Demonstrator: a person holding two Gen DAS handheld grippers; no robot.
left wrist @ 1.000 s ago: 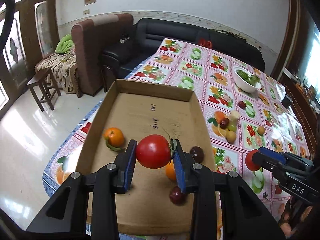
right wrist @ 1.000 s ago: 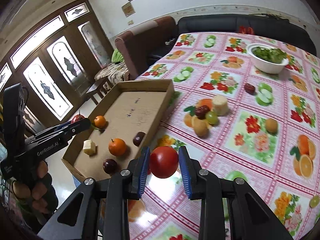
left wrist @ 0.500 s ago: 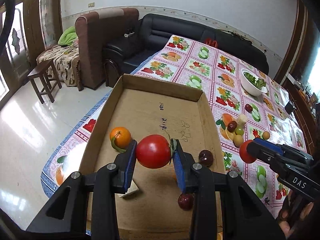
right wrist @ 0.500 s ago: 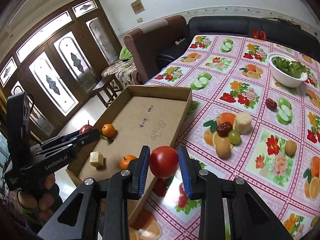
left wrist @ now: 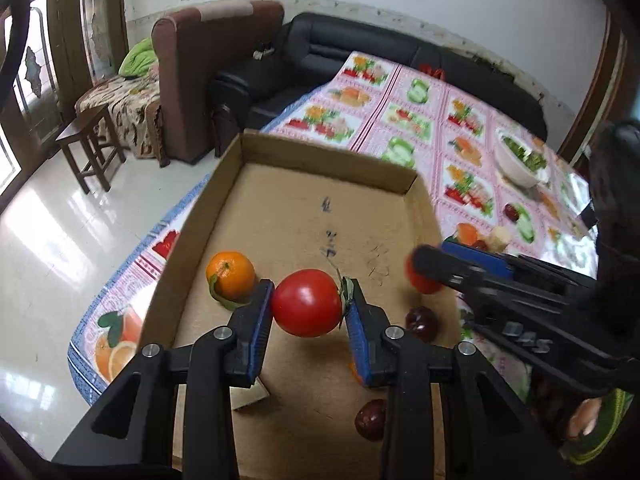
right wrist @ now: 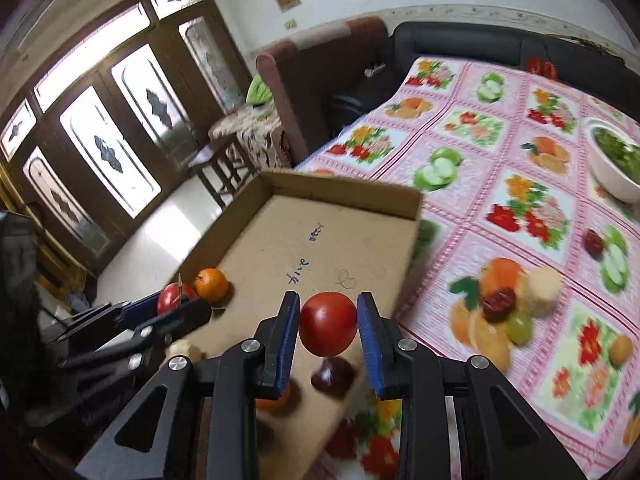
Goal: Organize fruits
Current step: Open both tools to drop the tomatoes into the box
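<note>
Since a second ago the right gripper [right wrist: 328, 330] has swung leftward from over the tablecloth to over the near right part of the cardboard tray [right wrist: 344, 190], while the left gripper [left wrist: 306, 303] has only edged farther in over the tray floor. Readable writing is scarce: the right gripper's black body carries white letters that look like "DAS" in the left wrist view, blurred and seen at an angle, and the tray floor bears blue handwritten marks [right wrist: 298, 274] that cannot be made out. Both grippers are clamped on fruit. Blue pads of the left gripper press the two sides of a red tomato with a green stem [left wrist: 306, 303], held above the tray floor just right of a leafy orange [left wrist: 231, 275]. Jaws of the right gripper pinch a smaller red tomato [right wrist: 328, 330], held in the air above a dark red fruit [right wrist: 332, 374] lying in the tray. Inside the tray also lie another dark red fruit [left wrist: 371, 419] at the near edge, a second orange [right wrist: 274, 400] mostly hidden under the fingers, and a pale fruit chunk [left wrist: 250, 396] at near left. On the fruit-print tablecloth [right wrist: 472, 160] to the right sits a small cluster of loose fruit [right wrist: 510, 308], with a white bowl of greens [right wrist: 614, 160] farther off.
</note>
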